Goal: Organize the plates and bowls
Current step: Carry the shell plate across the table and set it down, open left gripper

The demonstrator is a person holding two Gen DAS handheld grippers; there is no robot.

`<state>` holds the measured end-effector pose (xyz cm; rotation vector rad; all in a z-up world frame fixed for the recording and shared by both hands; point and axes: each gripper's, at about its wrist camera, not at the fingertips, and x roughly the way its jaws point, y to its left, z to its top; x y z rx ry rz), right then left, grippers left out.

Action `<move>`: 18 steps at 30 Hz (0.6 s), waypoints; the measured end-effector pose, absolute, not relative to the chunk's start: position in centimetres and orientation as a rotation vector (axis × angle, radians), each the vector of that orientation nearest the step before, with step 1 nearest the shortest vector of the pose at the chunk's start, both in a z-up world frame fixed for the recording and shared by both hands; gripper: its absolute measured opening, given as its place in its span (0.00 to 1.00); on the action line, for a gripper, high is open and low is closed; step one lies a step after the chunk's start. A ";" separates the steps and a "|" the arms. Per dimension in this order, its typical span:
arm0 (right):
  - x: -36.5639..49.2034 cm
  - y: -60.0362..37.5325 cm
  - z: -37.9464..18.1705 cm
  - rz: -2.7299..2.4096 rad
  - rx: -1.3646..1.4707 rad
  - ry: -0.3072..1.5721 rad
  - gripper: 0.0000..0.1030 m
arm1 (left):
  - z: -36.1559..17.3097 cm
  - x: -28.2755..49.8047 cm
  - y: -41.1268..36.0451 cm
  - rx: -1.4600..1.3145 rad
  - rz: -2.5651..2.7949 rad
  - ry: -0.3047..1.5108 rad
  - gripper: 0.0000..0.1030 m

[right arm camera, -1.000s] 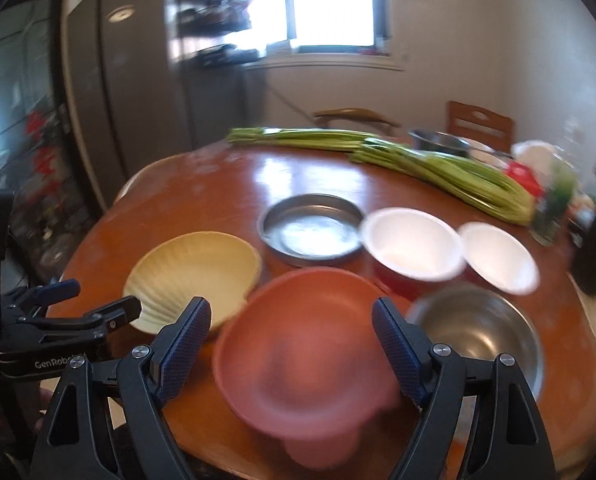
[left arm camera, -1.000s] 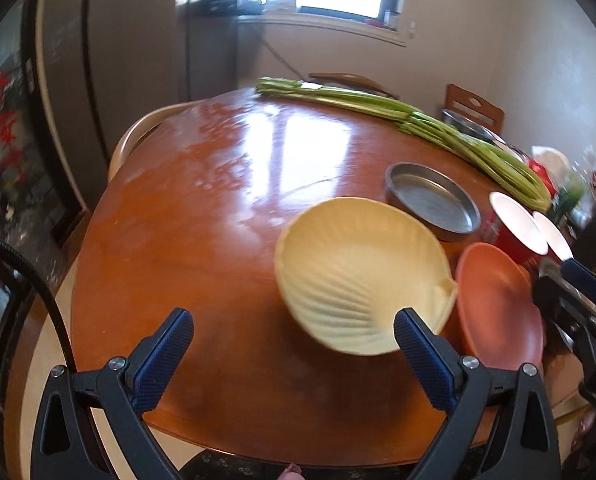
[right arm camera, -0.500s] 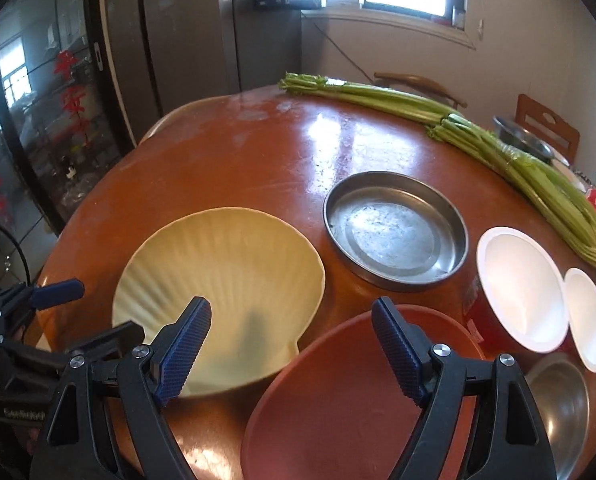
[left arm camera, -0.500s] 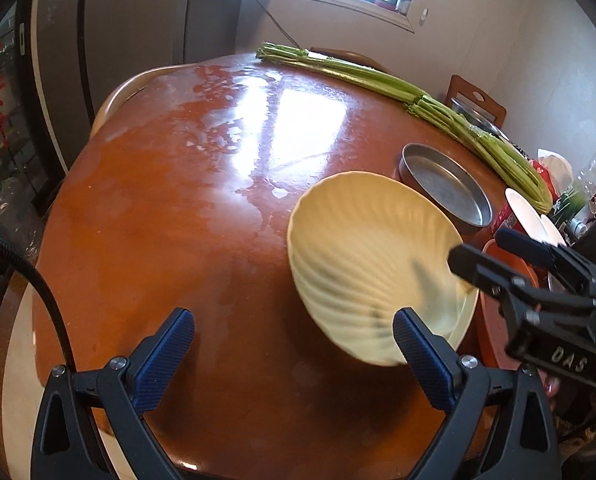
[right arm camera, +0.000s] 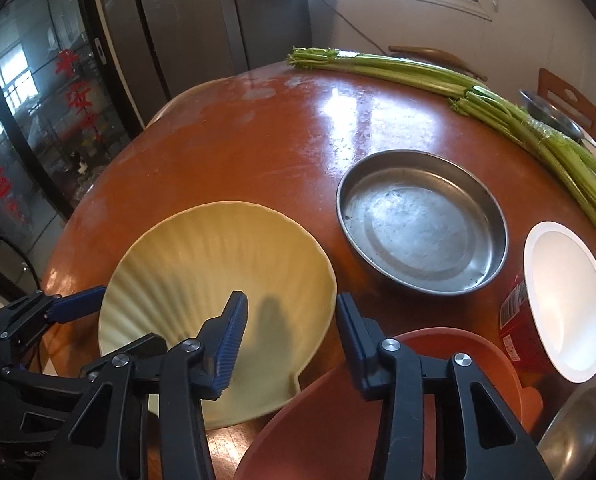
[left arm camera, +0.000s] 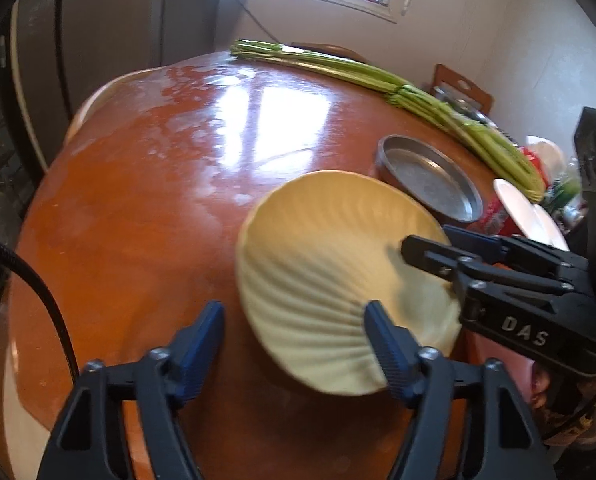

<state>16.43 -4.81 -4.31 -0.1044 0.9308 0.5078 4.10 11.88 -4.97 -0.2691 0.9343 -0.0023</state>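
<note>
A pale yellow shell-shaped plate point(left arm camera: 330, 264) lies on the round wooden table point(left arm camera: 146, 208). My left gripper point(left arm camera: 294, 336) straddles its near left rim, and the jaws are closing. One finger is over the plate's ribs, the other outside the rim with bare table showing between pad and rim. In the right wrist view my right gripper point(right arm camera: 292, 320) stands narrowed across the yellow plate's point(right arm camera: 202, 264) right rim. One finger is inside the dish, the other against the outer edge beside an orange plate point(right arm camera: 330, 412).
A round metal pan point(right arm camera: 422, 220) sits behind the plates. To its right are a red bowl with a white inside point(right arm camera: 566, 304) and a steel bowl point(right arm camera: 578, 432). Long green stalks point(right arm camera: 498, 100) lie along the far right edge. Chairs stand behind the table.
Both pairs of jaws have narrowed from wide open. The right gripper swung left from over the orange plate onto the yellow plate's right rim. The left gripper came lower and closer to that plate.
</note>
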 end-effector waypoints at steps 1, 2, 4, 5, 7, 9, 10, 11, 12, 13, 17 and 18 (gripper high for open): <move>16.5 -4.9 -4.3 0.517 -0.090 0.937 0.45 | -5.0 4.2 11.8 -0.287 -0.025 0.933 0.61; 16.4 -5.0 -4.3 0.527 -0.078 0.941 0.45 | -5.0 4.2 11.8 -0.286 -0.020 0.931 0.61; 16.4 -5.1 -4.2 0.529 -0.068 0.946 0.45 | -5.0 4.4 11.6 -0.281 -0.011 0.929 0.60; 16.4 -5.1 -4.2 0.530 -0.066 0.948 0.45 | -5.0 4.4 11.7 -0.288 -0.012 0.926 0.60; 16.3 -5.1 -4.1 0.536 -0.054 0.954 0.45 | -4.8 4.5 11.9 -0.283 0.001 0.917 0.60; 16.3 -5.2 -3.8 0.550 -0.032 0.954 0.45 | -4.4 4.5 12.2 -0.275 0.014 0.902 0.60; 16.2 -5.1 -3.5 0.553 -0.025 0.950 0.45 | -4.2 4.5 12.4 -0.270 0.019 0.895 0.60; 16.2 -5.0 -3.3 0.556 -0.022 0.943 0.45 | -3.9 4.6 12.6 -0.266 0.024 0.888 0.60; 16.2 -4.8 -2.9 0.560 -0.020 0.934 0.45 | -3.7 4.8 12.9 -0.261 0.030 0.879 0.60; 16.3 -4.7 -2.7 0.562 -0.018 0.931 0.45 | -3.5 4.8 13.2 -0.260 0.035 0.873 0.60; 17.0 -3.7 -1.9 0.564 0.008 0.926 0.45 | -3.0 5.7 14.5 -0.269 0.056 0.853 0.59; 17.2 -3.5 -1.9 0.567 0.013 0.927 0.45 | -3.0 6.0 14.8 -0.266 0.066 0.848 0.59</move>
